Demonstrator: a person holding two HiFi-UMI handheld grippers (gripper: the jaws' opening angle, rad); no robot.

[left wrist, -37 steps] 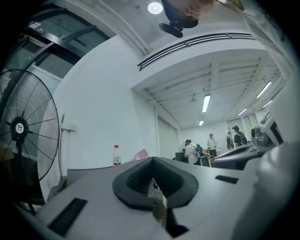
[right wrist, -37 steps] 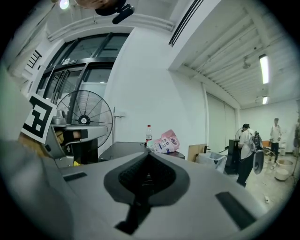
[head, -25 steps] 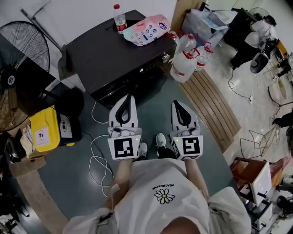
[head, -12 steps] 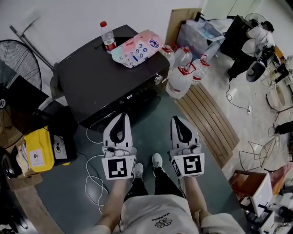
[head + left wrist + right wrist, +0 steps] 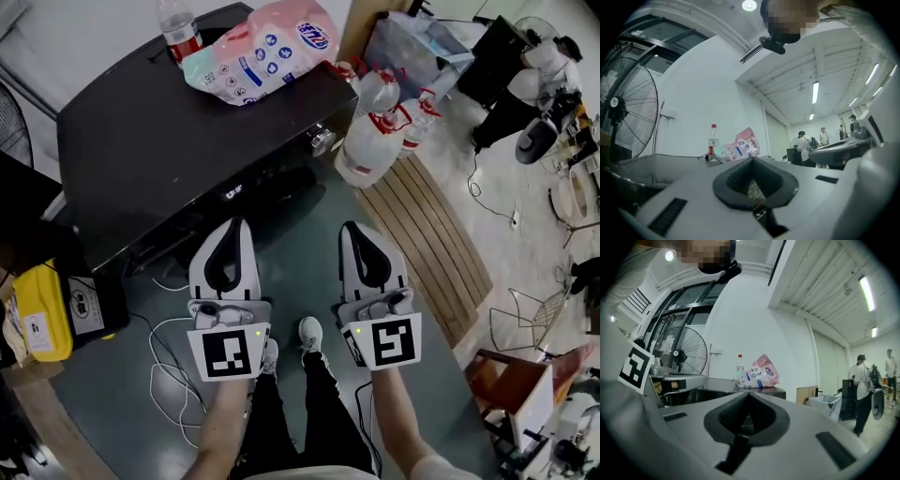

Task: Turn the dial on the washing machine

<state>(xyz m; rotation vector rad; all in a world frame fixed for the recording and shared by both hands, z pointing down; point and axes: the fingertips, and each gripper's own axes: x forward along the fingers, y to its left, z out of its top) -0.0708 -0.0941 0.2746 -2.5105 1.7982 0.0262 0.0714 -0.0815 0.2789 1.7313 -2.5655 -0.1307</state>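
Just before the washing machine (image 5: pixel 141 131), whose top bears a pink pack (image 5: pixel 267 52) and a bottle (image 5: pixel 176 28), the left gripper (image 5: pixel 233 225) and right gripper (image 5: pixel 353 229) hang clenched, empty.

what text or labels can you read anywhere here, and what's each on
No text reads clearly.
pink bag: blue logo, too blurred to read
bottle: red label, too small
washing machine: lit front display, too small
yellow box: white label, too small
left gripper and right gripper: square markers only, no words
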